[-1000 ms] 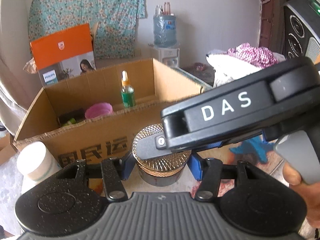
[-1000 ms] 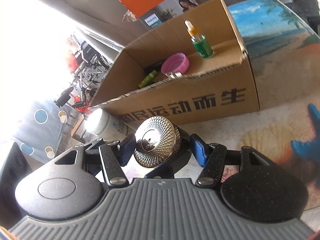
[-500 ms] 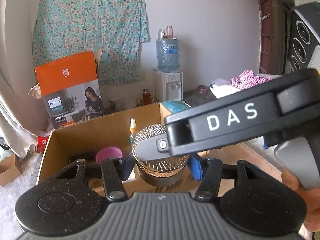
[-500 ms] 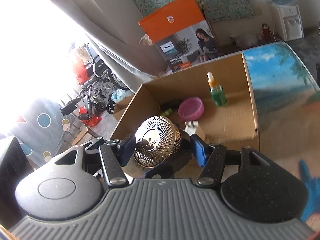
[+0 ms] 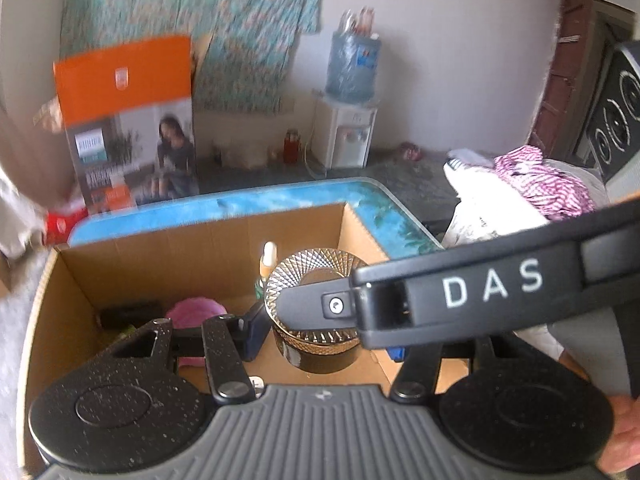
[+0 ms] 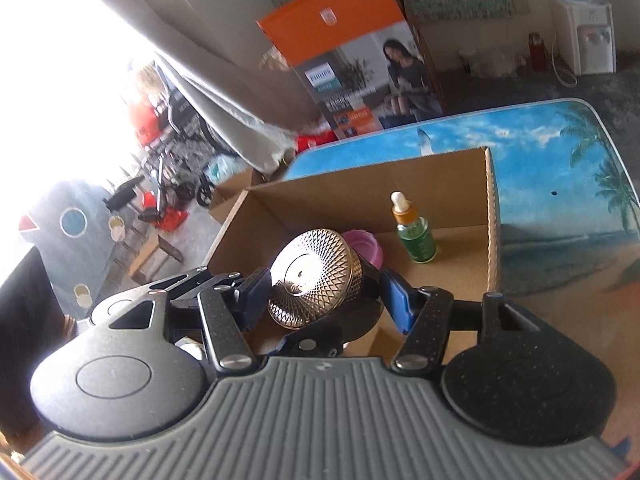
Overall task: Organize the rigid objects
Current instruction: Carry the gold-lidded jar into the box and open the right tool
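Left wrist view: at nine o'clock inside the open cardboard box [image 5: 200,252] lies a pink lid [image 5: 196,310], with a dark item just left of it, too blurred to name. At the centre the left gripper [image 5: 324,332] is clamped on a black jar with a gold patterned lid [image 5: 316,340], hanging above the box floor. At three o'clock the right gripper's body [image 5: 492,292] crosses over the jar top. In the right wrist view, the right gripper [image 6: 320,292] also clamps the same jar, by its lid [image 6: 312,276]; a green dropper bottle [image 6: 414,232] stands upright at one o'clock in the box [image 6: 490,216], on the beach-print table [image 6: 560,184].
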`<state>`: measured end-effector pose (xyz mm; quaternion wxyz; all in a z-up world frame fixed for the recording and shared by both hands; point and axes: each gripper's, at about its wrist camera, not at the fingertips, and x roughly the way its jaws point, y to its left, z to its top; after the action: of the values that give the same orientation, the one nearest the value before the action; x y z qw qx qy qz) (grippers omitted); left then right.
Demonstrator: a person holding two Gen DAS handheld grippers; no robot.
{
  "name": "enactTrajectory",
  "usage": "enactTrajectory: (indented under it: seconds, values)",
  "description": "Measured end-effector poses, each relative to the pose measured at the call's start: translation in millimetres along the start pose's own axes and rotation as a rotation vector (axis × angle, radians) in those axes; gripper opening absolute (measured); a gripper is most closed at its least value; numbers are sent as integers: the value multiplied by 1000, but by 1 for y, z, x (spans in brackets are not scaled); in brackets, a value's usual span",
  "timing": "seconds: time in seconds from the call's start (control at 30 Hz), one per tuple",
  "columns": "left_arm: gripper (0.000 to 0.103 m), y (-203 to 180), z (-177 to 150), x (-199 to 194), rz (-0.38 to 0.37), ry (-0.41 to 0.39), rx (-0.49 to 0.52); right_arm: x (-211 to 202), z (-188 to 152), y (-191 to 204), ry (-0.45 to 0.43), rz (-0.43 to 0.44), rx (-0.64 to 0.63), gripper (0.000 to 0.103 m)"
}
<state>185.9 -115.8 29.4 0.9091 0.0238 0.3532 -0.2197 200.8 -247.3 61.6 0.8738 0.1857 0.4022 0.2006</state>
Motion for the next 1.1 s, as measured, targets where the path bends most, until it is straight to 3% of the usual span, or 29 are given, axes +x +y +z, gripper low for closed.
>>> enactTrajectory:
  seconds: [0.3,0.5,0.87,1.1]
  values:
    - [57,28,-2,52,-20,134,-114,67,22,-31,181,-40,-10,61]
    - [57,30,-2,66,-26,178,-159,88,33,-28,230,-82,-103,61]
    - [62,42,-1,80,-14,224,-248,91,39,-26,223,-84,-145,61]
    - [70,33,2,66,-4,176,-226,73,38,-28,158,-53,-123,61]
